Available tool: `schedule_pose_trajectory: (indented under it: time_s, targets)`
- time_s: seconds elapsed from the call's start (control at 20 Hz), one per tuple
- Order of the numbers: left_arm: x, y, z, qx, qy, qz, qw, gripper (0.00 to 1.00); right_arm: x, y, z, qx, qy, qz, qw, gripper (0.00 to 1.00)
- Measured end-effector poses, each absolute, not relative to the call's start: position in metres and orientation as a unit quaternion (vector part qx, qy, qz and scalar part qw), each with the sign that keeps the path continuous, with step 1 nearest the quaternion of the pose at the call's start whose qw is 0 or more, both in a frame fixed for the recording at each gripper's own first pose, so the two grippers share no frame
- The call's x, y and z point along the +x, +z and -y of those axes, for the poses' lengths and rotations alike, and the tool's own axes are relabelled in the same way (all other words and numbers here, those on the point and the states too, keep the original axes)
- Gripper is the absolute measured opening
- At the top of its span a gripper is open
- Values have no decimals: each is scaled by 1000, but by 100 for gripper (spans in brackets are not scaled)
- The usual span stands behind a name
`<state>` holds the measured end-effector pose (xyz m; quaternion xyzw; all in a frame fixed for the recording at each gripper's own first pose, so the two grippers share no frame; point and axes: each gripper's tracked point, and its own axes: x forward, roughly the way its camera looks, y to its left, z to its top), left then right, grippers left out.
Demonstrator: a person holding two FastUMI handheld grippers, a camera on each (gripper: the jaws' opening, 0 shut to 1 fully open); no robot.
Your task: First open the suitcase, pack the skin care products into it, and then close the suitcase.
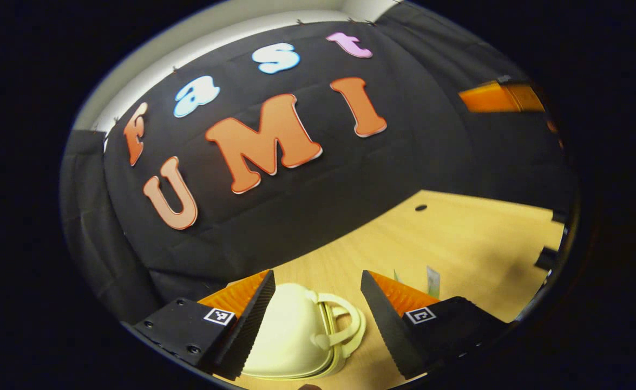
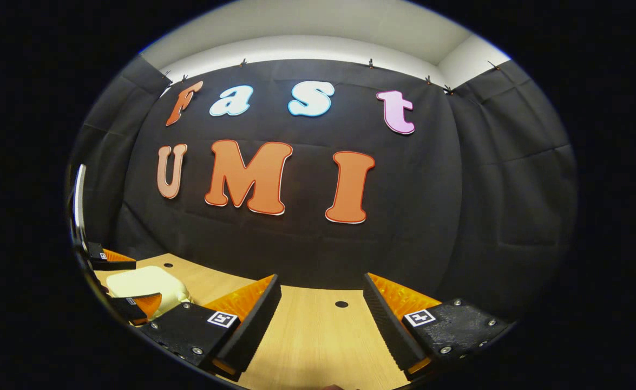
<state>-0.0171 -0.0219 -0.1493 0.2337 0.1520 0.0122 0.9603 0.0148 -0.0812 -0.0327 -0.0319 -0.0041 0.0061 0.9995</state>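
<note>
Left gripper view, bottom centre: the left gripper point(image 1: 318, 314) has its jaws spread wide, and the cream suitcase point(image 1: 290, 336) lies between them on the wooden table point(image 1: 458, 244), closed as far as I can tell, with its handle point(image 1: 345, 325) toward the right finger; the left finger looks to be at or against the shell, though I cannot tell whether it touches. Opening comes first, I judge; a good way is to bring one finger to the seam beside the handle and lift the lid slowly, steadying the base so the light case does not slide. Just beyond the right finger, two small pale upright things point(image 1: 432, 281) stand on the table, too small to name; possibly the skin care products. Right gripper view, bottom centre: the right gripper point(image 2: 322, 319) hangs with jaws spread over bare table, holding nothing; at lower left the suitcase sits between the other gripper's fingers. Count: one suitcase; two grippers; two small pale items.
</note>
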Motion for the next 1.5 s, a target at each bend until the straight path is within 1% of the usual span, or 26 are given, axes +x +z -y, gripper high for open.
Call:
schedule_pose_trajectory:
  time_s: [0.05,0.25,0.5,0.85,0.95,1.05,1.15,1.2,1.25,1.35,1.4,1.45,1.5]
  targets:
    - [-15,-161,20,253,10,-162,954,98,15,-34,85,-36,7,2,999,96]
    - [-12,-207,16,325,-11,-203,924,97,13,-43,97,-46,12,-7,999,96]
    - [-12,-259,9,402,-20,-246,882,98,12,-49,111,-56,17,-14,998,96]
    - [-4,-306,-1,508,-28,-270,817,97,13,-55,128,-62,20,-22,998,95]
    - [2,-317,-1,530,-34,-281,800,87,13,-58,130,-65,23,-24,997,95]
    - [10,-327,-2,531,-30,-293,794,83,12,-66,130,-66,28,-34,997,95]
    - [14,-331,-5,533,-23,-309,788,51,9,-68,129,-70,36,-36,996,96]
    - [17,-331,-5,534,-18,-305,788,35,7,-68,128,-74,39,-35,996,95]
    - [17,-328,-3,531,-18,-304,791,21,6,-68,127,-77,42,-34,996,96]
    - [16,-315,-5,508,-12,-296,809,18,5,-67,126,-79,48,-33,995,95]
    - [-4,-290,0,503,-7,-281,817,15,4,-69,125,-79,52,-34,995,95]
    - [23,-288,-7,500,8,-267,824,7,4,-70,122,-80,53,-36,995,95]
    - [17,-275,-12,483,12,-263,835,5,4,-70,120,-80,53,-36,995,95]
